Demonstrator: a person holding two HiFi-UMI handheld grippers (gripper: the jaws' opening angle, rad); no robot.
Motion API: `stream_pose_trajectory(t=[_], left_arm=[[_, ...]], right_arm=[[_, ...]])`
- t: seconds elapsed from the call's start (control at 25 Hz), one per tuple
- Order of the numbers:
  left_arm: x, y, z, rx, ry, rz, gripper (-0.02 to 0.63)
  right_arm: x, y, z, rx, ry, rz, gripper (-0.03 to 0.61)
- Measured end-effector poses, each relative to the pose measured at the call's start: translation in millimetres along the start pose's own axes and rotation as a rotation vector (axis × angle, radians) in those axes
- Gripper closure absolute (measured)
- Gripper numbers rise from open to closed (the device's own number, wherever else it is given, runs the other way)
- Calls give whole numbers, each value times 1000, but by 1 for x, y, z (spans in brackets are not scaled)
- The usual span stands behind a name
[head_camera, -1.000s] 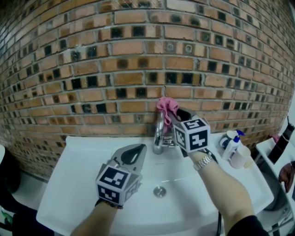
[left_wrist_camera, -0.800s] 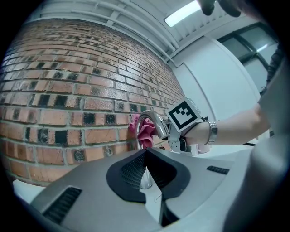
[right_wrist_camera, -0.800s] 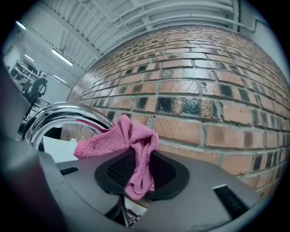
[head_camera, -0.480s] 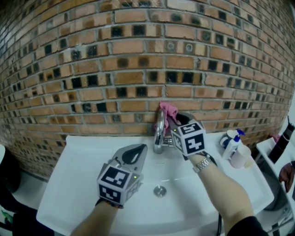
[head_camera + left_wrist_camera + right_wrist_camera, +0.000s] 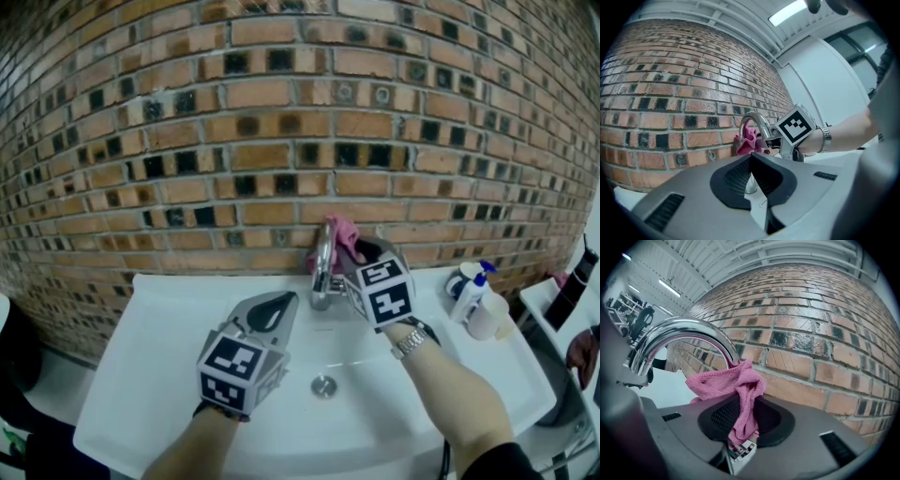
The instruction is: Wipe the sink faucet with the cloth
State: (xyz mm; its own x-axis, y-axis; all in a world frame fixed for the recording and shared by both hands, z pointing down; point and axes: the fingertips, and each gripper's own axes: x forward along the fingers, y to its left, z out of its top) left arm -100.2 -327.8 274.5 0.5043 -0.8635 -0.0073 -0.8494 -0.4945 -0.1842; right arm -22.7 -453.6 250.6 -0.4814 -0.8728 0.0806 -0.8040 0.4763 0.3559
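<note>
A chrome faucet (image 5: 322,270) arches over the white sink (image 5: 159,375) below the brick wall. A pink cloth (image 5: 341,232) is bunched against the back of its arch. My right gripper (image 5: 354,255) is shut on the cloth and holds it against the spout. In the right gripper view the cloth (image 5: 738,390) hangs from between the jaws beside the faucet (image 5: 679,333). My left gripper (image 5: 272,309) hovers over the basin in front of the faucet, shut and holding nothing. The left gripper view shows the faucet (image 5: 757,123), the cloth (image 5: 750,137) and the right gripper's marker cube (image 5: 798,124).
A drain (image 5: 324,384) sits in the basin's middle. A spray bottle and a white container (image 5: 476,298) stand on the sink's right rim. The brick wall (image 5: 234,141) rises directly behind the faucet. A dark object (image 5: 577,281) leans at the far right.
My right gripper has slid down a little with the cloth along the back of the faucet and rolled slightly. The left gripper has stayed where it was.
</note>
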Motion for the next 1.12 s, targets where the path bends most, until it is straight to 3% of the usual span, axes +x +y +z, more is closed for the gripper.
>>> stream_pose_trajectory(t=[1.12], left_arm=[[0,-2,-4,12,9,-3,614]], right_arm=[[-20,38,-41,-72,78,5,485]])
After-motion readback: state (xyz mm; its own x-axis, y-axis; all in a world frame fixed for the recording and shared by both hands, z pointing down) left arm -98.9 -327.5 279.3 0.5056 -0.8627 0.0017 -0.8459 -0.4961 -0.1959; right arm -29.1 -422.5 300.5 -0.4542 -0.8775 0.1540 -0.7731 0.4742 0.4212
